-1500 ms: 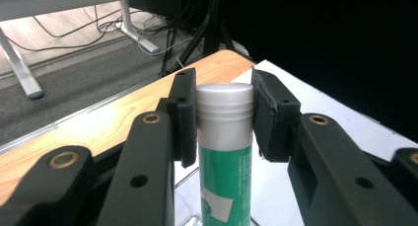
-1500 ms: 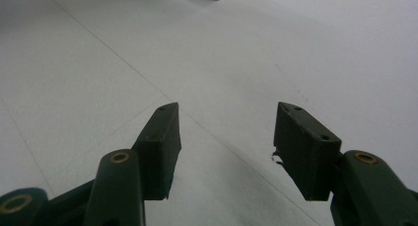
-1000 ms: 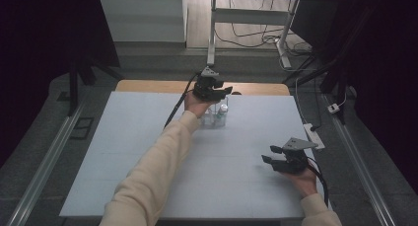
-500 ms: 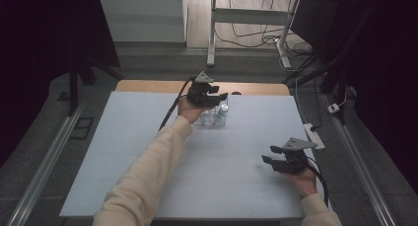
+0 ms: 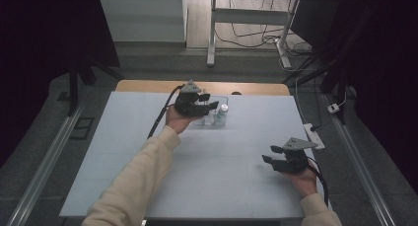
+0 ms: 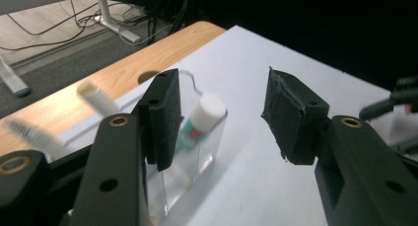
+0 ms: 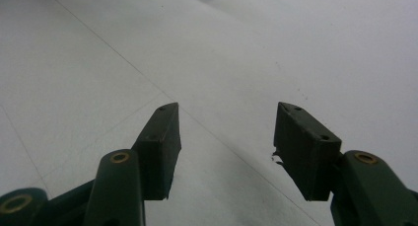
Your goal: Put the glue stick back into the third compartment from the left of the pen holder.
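A small clear box [image 5: 209, 120] stands at the far middle of the white table, with a little white-capped bottle [image 5: 222, 113] upright in it. My left gripper [image 5: 213, 106] hovers just left of the box, its jaws level and pointing right. In the left gripper view the bottle [image 6: 201, 121] with its green label sits in the box [image 6: 199, 159], partly behind the left jaw. The left gripper [image 6: 222, 90] is open with nothing between its pads. My right gripper [image 5: 268, 154] rests low at the near right, apart from the box. It is open [image 7: 226, 115] over bare table.
A wooden strip [image 5: 148, 86] runs along the table's far edge. A white power strip [image 5: 315, 135] lies by the right edge. Desk legs and cables sit on the floor beyond. Blurred pale sticks [image 6: 98, 98] show left of the box.
My left gripper has drawn back from above the box, moving left and toward me. The right gripper, box and bottle have stayed put.
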### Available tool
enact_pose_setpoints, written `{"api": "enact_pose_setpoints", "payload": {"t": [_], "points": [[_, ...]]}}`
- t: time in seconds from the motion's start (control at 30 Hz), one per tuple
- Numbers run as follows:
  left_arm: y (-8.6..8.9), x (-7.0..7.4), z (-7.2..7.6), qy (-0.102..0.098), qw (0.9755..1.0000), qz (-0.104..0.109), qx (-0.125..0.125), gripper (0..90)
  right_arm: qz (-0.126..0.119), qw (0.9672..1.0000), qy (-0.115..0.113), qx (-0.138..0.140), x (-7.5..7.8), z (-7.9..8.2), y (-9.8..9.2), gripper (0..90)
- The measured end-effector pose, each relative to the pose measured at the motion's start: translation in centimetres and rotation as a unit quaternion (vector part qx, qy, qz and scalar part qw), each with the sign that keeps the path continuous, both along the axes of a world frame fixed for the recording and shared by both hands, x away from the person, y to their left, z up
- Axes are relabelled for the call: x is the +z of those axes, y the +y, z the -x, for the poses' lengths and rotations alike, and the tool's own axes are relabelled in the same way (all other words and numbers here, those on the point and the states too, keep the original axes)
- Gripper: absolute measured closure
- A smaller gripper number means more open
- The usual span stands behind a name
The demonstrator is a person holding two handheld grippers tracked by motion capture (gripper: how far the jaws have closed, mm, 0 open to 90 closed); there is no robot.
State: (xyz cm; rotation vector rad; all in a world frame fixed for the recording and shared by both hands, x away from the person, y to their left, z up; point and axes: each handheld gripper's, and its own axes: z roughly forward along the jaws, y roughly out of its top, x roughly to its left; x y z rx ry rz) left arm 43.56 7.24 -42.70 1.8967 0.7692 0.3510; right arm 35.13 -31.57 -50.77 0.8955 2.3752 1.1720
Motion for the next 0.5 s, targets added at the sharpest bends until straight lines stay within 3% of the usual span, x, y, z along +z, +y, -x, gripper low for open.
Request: {"api": "enact_pose_setpoints", "payload": {"t": [0.17,0.3,0.5], "points": [[1.5,-0.8,1.5,0.013,0.9999,0.005,0.003,48.1,0.001,1.0000,-0.001,-0.001,0.1,0.0,0.0,43.2],[2.5,-1.4,2.4,0.011,0.9999,-0.009,0.009,47.6,0.001,1.0000,-0.001,-0.001,0.1,0.0,0.0,43.2],[4.0,-2.2,3.6,0.020,0.9996,-0.001,0.017,46.9,0.002,1.0000,-0.001,-0.001,0.1,0.0,0.0,43.2]]}}
